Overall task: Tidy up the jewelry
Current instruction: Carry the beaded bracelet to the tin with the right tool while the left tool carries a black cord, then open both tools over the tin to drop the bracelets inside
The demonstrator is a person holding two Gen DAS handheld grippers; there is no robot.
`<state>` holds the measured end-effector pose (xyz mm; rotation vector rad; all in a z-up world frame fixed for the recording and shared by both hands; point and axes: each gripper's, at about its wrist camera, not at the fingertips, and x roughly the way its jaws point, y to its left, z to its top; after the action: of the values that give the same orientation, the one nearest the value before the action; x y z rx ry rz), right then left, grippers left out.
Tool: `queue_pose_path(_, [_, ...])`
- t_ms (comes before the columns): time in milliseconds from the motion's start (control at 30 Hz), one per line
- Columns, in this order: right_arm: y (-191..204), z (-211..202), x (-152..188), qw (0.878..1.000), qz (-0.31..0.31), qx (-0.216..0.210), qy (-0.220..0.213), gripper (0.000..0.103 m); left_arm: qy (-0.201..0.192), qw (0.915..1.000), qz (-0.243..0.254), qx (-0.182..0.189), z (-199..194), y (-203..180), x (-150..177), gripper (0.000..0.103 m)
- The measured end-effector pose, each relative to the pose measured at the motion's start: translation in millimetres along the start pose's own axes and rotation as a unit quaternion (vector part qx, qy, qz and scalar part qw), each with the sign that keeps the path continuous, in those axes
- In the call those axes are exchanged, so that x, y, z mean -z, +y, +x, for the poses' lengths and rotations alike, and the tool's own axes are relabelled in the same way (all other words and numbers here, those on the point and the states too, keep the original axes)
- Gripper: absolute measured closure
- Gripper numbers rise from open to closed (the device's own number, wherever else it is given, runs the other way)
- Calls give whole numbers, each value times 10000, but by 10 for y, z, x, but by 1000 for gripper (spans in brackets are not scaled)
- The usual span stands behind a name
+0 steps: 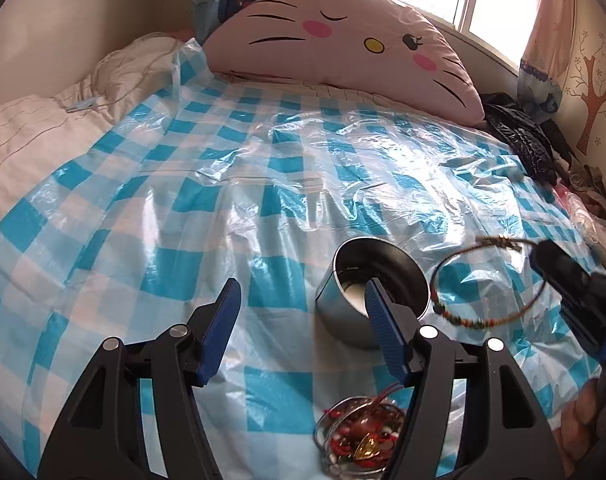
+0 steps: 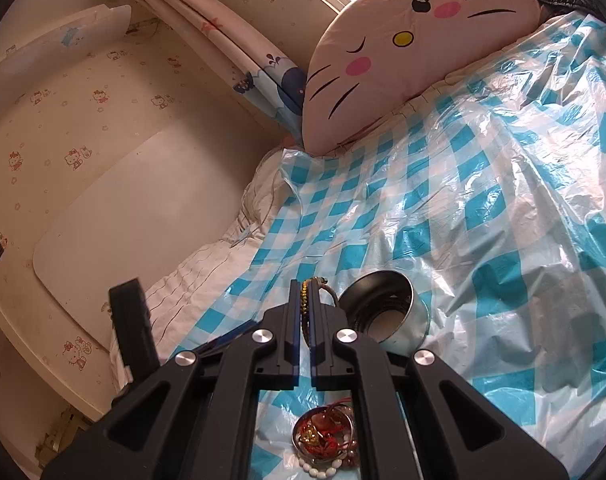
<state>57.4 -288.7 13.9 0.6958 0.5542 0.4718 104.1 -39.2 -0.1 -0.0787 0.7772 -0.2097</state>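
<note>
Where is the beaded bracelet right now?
The beaded bracelet hangs in the air, pinched in the shut right claw, at the right of the left wrist view, just right of the metal tin.

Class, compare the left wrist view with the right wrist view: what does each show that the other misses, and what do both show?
Left wrist only: the whole bracelet as a hanging loop, and the tree wall sticker.
Right wrist only: the right hand-held gripper shut on that bracelet, and the cat-print wallpaper.
Both: the metal tin, the jewelry dish, the cat pillow and the checked plastic sheet.
</note>
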Motion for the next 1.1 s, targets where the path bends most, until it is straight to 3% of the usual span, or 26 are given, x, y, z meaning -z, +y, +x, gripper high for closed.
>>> queue_pose_path(267, [-127,448,-114,9986,439,-198,219,99,393,9982,-445,-83,10,336,274,42])
queue_pose_path(333, [-186,598,-100,9980,451,104,428,98,374,9983,-434,-116,26,346,283,42])
queue_pose_path(433, [-314,719,-49,9930,312,938,643,80,372,9987,-316,-166,27,292,306,41])
queue_pose_path(600, [-382,487,-79,9924,311,1141,342,70,376,9992,-36,-114,19,184,321,41])
queue_pose_path(767, [-233,256,-29,9898,-14,1380,349,62,553,9984,109,17,11,121,377,40])
queue_pose_path(1100, [-274,302,576,9766,251,1225,1751,60,548,9981,-256,99,-158,293,498,40])
